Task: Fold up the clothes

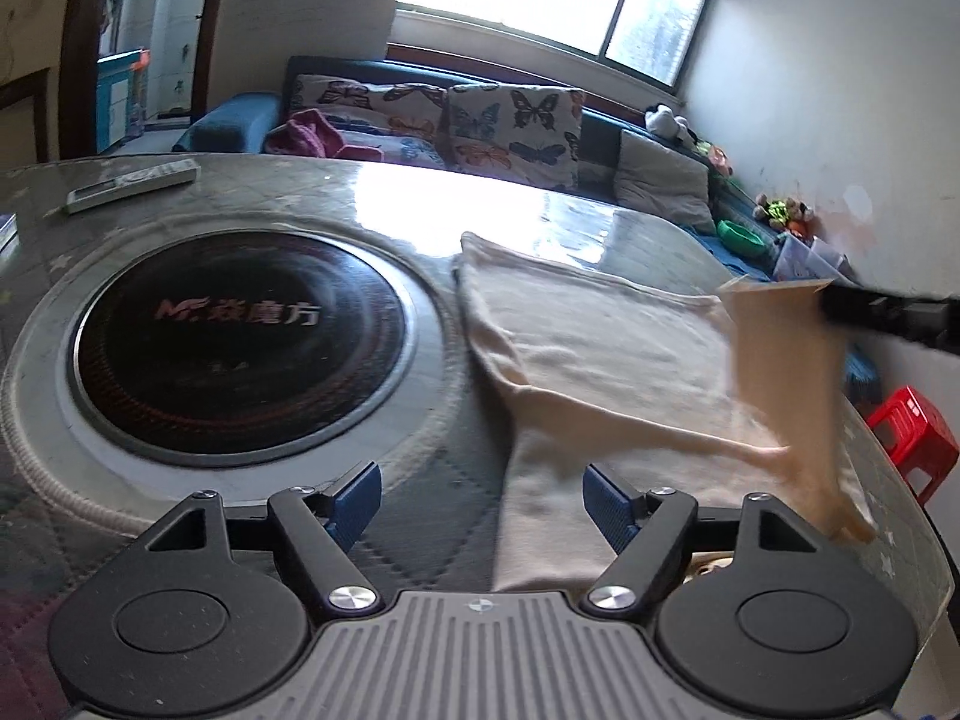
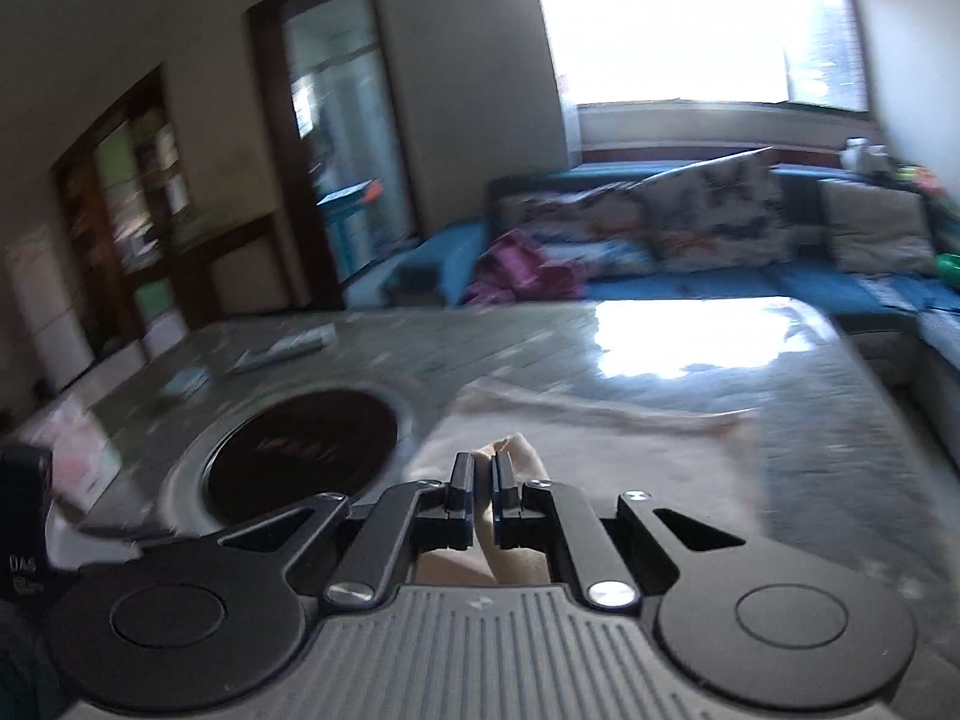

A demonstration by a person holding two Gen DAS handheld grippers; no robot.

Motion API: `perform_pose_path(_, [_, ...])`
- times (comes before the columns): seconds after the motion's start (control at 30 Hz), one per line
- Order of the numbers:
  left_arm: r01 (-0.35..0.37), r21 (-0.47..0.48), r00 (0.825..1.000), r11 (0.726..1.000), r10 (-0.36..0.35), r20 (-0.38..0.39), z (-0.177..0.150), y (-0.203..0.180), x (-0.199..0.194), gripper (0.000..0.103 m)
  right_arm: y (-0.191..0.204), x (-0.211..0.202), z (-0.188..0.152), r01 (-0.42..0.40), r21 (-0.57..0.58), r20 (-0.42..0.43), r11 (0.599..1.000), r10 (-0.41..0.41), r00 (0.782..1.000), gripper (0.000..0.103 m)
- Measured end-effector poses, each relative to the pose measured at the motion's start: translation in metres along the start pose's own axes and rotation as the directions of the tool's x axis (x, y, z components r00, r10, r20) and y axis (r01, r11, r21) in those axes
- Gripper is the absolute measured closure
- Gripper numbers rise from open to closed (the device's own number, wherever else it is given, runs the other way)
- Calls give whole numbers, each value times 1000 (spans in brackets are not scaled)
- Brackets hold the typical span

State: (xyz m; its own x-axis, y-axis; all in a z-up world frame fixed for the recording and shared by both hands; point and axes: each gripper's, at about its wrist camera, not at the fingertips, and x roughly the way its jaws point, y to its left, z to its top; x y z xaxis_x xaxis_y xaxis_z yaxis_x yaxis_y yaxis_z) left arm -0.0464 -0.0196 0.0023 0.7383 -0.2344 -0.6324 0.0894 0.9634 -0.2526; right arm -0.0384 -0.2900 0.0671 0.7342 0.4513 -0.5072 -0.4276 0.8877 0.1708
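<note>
- Two grippers on one beige garment [image 1: 600, 354], spread on the glossy table [image 1: 300, 192] just right of the round black cooktop [image 1: 240, 336]
- Risk: corner slipping out of right gripper [image 2: 483, 474] mid-carry; only a thin pinch of cloth at the pad tips, fast swing judging by blur
- Risk: lifted flap [image 1: 780, 372] landing skewed, so crooked fold edge; nothing pinning the flat part down now
- Risk: whole garment dragging toward the cooktop or off the near table edge if pulled harder than cloth friction holds
- Risk: left gripper [image 1: 483, 504] snagging the near hem if moved forward while low over the fabric
- Minor: remote [image 1: 132, 183] at far left of table, well apart from cloth, no likely clash
- Right fingers: together, clamped on a bunched beige fold, cloth poking out past the tips and trailing under the gripper body
- Seen from left wrist view: right gripper as a dark bar at the right edge, garment corner raised off the table and hanging as a blurred sheet
- Left fingers [image 1: 360, 498]: wide apart, blue pads clear, nothing gripped; right pad over the garment's near edge, left pad over bare table, contact with cloth unclear
- Fold not yet complete
</note>
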Motion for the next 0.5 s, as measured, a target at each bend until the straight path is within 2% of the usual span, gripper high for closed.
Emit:
perform_pose_path(0.17, [-7,-22,1000,1000,8,6,0,11,-4,26,35,36,-10,-78,-47,-88,996,74,993,98])
perform_pose_path(0.2, [-8,-25,1000,1000,8,7,0,13,-5,26,40,39,-14,-96,-50,-102,994,90,991,94])
perform_pose_path(0.27, [-8,-28,1000,1000,8,7,0,14,-6,26,46,39,-18,-116,-50,-113,992,110,987,92])
perform_pose_path(0.4, [-1,-12,1000,1000,1,9,2,11,-7,26,40,24,-21,-112,-47,-99,993,107,989,90])
perform_pose_path(0.5, [15,2,1000,1000,-15,15,5,4,-6,26,18,10,-25,-48,-44,-85,998,44,995,83])
